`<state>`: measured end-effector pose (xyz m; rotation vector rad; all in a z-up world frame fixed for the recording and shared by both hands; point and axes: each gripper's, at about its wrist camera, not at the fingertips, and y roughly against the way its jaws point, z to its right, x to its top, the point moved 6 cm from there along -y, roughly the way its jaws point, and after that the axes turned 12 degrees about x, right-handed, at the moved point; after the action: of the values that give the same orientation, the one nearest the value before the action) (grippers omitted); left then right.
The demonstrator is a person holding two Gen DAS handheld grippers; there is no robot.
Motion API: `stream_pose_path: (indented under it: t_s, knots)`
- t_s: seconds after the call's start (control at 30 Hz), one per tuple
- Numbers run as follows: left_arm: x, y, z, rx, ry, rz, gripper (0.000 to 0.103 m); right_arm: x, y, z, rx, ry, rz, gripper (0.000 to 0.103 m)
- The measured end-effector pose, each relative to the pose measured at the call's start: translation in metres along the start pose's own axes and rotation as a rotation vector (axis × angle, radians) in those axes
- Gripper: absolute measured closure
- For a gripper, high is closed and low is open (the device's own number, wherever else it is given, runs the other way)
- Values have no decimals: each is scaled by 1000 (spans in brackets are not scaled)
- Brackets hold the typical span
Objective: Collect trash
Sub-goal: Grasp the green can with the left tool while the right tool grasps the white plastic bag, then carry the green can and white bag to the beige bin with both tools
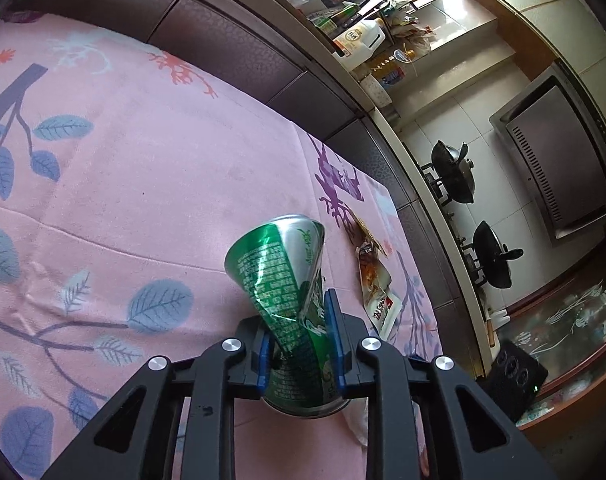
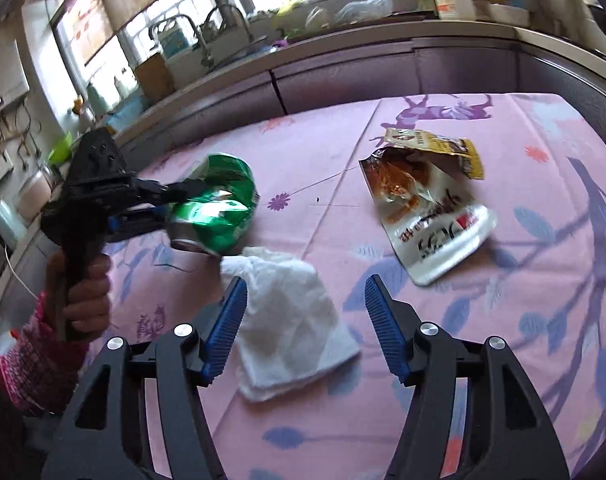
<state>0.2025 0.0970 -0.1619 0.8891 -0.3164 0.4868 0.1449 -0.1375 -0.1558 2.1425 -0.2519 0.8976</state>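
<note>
My left gripper (image 1: 299,316) is shut on a crushed green can (image 1: 283,276) and holds it above the pink tablecloth; the same can (image 2: 215,204) and the left gripper (image 2: 163,204) show at the left of the right wrist view. My right gripper (image 2: 305,292) is open, with a crumpled white tissue (image 2: 291,320) lying on the cloth between and just ahead of its fingers. A torn white and yellow snack wrapper (image 2: 427,200) lies to the right of the tissue; it also shows in the left wrist view (image 1: 377,280).
The table under the pink floral cloth (image 1: 143,184) stands against a dark cabinet front (image 2: 343,76). Behind it runs a counter with bottles and bags (image 1: 363,36) and a stove with two black pans (image 1: 455,172). A sink with taps (image 2: 207,44) is at the back left.
</note>
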Motion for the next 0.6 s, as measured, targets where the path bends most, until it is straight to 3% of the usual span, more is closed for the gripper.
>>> stream_pose_path:
  t_s: [0.1,0.17,0.2,0.23,0.4,0.6]
  knots:
    - [-1,3,5,7,-16,4,83,4,-18,9,36,-14,-42,43]
    - [-2,5,9,9,-27,3,85,-1,-30,10,60,-29,-70,61]
    - [-2,5,10,11,-32,4,85,-4,-35,6,87,-32,-84,82]
    - [-3,6,13,14,-39,4,86,-7,-37,1,104,-24,-91,94]
    - [-5,6,28,17,-69,-6,89,-16,-14,-10,135,-42,-8,97]
    - [-8,3,69,-33,-134,-25,89,-20,51,17,91,-153,162,97]
